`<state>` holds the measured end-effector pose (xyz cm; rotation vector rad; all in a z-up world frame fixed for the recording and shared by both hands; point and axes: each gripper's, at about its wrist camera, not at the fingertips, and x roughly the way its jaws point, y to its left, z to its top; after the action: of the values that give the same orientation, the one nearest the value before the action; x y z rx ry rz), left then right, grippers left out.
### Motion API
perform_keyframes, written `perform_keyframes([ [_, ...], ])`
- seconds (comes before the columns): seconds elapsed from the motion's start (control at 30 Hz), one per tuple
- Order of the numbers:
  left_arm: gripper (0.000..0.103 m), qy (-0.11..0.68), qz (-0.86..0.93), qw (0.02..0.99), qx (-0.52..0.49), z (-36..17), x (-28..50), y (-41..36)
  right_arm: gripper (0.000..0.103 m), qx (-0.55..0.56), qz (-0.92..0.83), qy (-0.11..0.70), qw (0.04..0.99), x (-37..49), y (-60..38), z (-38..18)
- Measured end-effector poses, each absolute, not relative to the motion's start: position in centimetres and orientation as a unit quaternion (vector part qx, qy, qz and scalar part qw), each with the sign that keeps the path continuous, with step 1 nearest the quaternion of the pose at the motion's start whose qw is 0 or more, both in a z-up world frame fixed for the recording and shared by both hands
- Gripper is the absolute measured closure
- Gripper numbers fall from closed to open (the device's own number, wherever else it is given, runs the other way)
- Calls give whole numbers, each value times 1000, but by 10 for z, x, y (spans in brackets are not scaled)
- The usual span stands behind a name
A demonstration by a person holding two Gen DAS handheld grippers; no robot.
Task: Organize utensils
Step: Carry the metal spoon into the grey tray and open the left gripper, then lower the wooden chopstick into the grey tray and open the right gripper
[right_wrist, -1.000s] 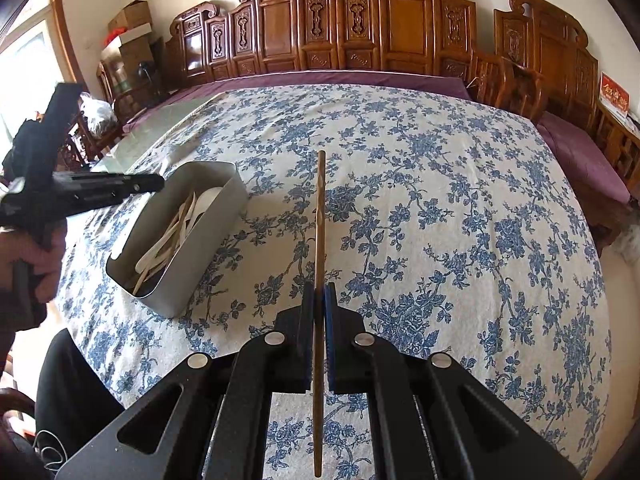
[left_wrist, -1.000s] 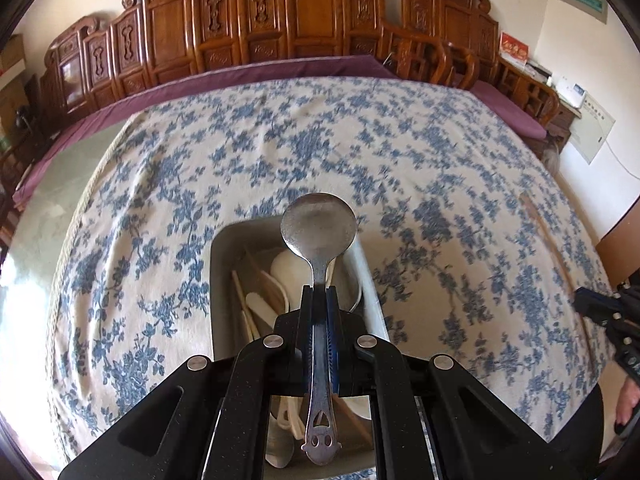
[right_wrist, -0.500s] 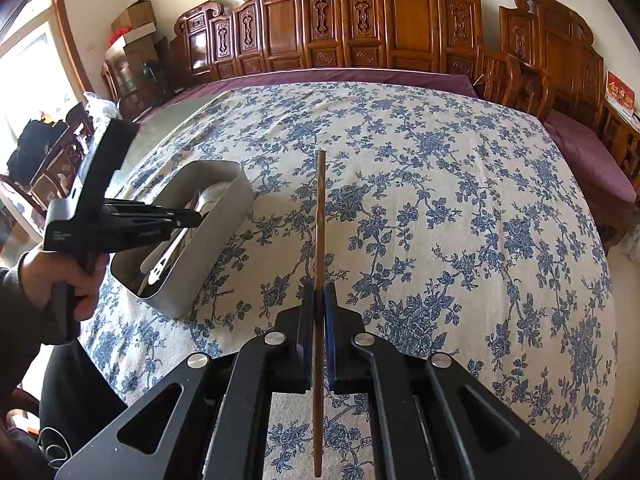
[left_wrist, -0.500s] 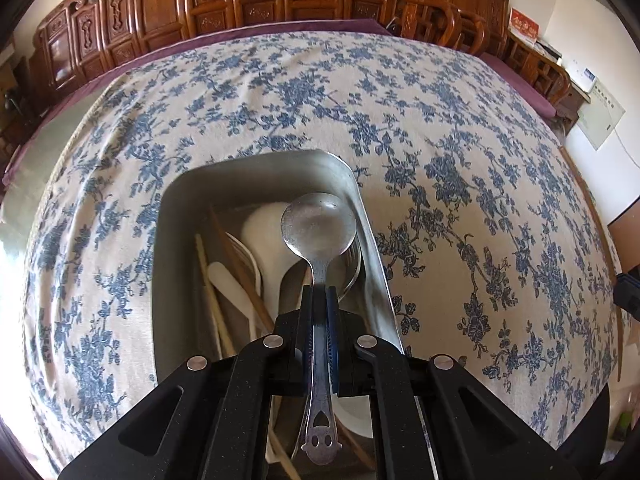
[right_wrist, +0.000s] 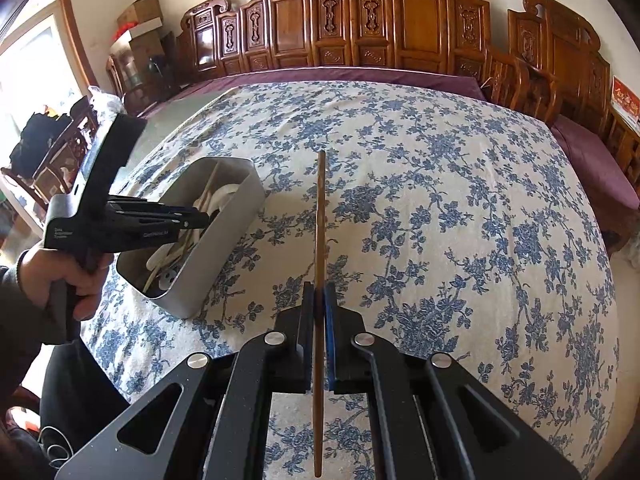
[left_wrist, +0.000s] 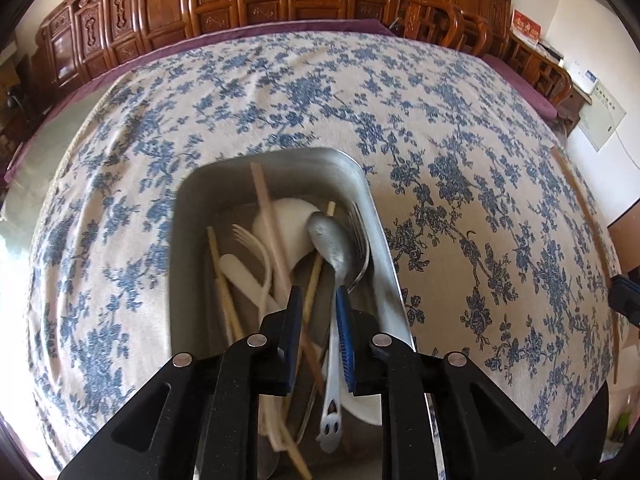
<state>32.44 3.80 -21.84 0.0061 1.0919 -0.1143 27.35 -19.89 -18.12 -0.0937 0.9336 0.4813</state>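
Note:
A metal tray [left_wrist: 188, 240] on the floral cloth holds chopsticks, white plastic cutlery, a fork and a metal spoon [left_wrist: 334, 248]. My left gripper [left_wrist: 318, 308] hangs open just over the tray; the spoon lies loose in the tray beside its right finger. In the right wrist view the tray [right_wrist: 236, 220] sits at the left with the left gripper [right_wrist: 200, 220] above it. My right gripper [right_wrist: 319, 300] is shut on a wooden chopstick [right_wrist: 320, 216], held above the cloth to the right of the tray. This chopstick also shows at the right edge of the left wrist view [left_wrist: 592, 232].
The table is covered by a blue floral cloth [right_wrist: 440, 200] over a purple under-cloth [right_wrist: 360, 76]. Carved wooden chairs [right_wrist: 400, 24] ring the far and right sides. A person's hand [right_wrist: 60, 276] holds the left gripper.
My left gripper moved down over the tray and opened, letting go of the metal spoon, which now lies in the tray. My right gripper has kept still with the chopstick.

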Motion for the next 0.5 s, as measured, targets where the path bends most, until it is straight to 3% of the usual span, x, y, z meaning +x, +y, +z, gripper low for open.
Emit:
perform_keyframes([
  [0.5,86,463,-44,885,-16,-161,286,82,97,-63,271,437,855,272,-137,-169],
])
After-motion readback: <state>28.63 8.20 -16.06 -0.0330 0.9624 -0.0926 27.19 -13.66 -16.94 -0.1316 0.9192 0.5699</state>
